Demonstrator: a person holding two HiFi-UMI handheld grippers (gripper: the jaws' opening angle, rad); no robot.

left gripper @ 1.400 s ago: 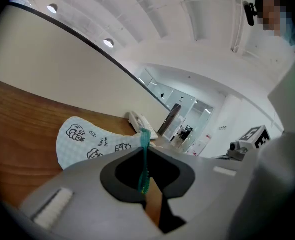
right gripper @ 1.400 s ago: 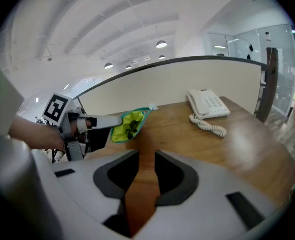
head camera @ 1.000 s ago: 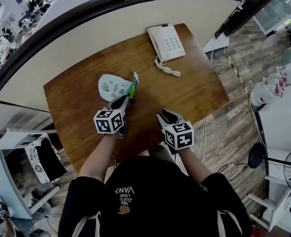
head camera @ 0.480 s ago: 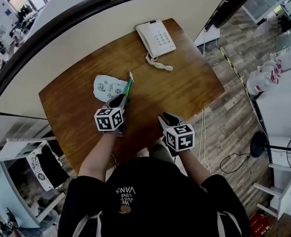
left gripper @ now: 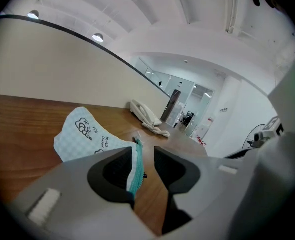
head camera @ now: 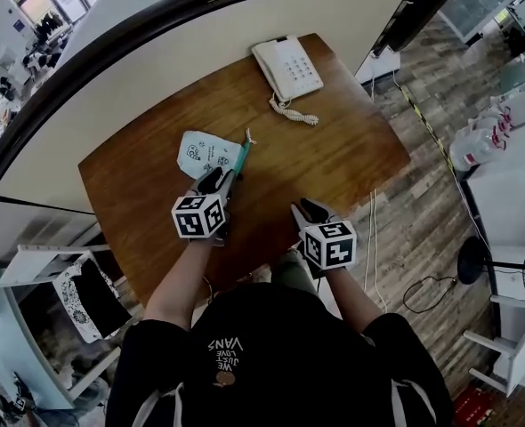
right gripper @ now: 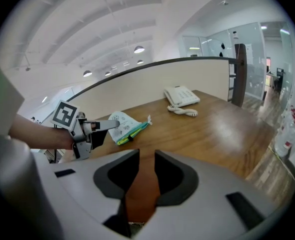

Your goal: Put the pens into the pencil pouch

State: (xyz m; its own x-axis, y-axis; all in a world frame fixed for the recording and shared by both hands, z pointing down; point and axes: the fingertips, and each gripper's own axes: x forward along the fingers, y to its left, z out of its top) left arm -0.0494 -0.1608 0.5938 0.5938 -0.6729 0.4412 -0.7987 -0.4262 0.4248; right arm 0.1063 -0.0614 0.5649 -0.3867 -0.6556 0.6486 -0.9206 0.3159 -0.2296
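A pale blue checked pencil pouch (head camera: 205,154) with a teal zipper edge (head camera: 242,156) lies on the wooden table (head camera: 334,158). My left gripper (head camera: 220,181) sits at the pouch's near end. Its jaws have just been opening, and the zipper edge (left gripper: 136,166) runs between them close to the left jaw, with a gap on the other side. In the right gripper view a yellow-green strip shows along the pouch's (right gripper: 123,124) open edge. I see no loose pen on the table. My right gripper (head camera: 305,210) hovers open near the front edge, nothing between its fingers.
A white desk phone (head camera: 287,68) with a coiled cord sits at the table's far right corner. A curved beige partition rises behind the table. White shelving stands on the floor to the left, and a fan to the right.
My left gripper's jaws have opened off the pouch's zipper edge, and the pouch now lies flatter on the table. The right gripper has hardly moved.
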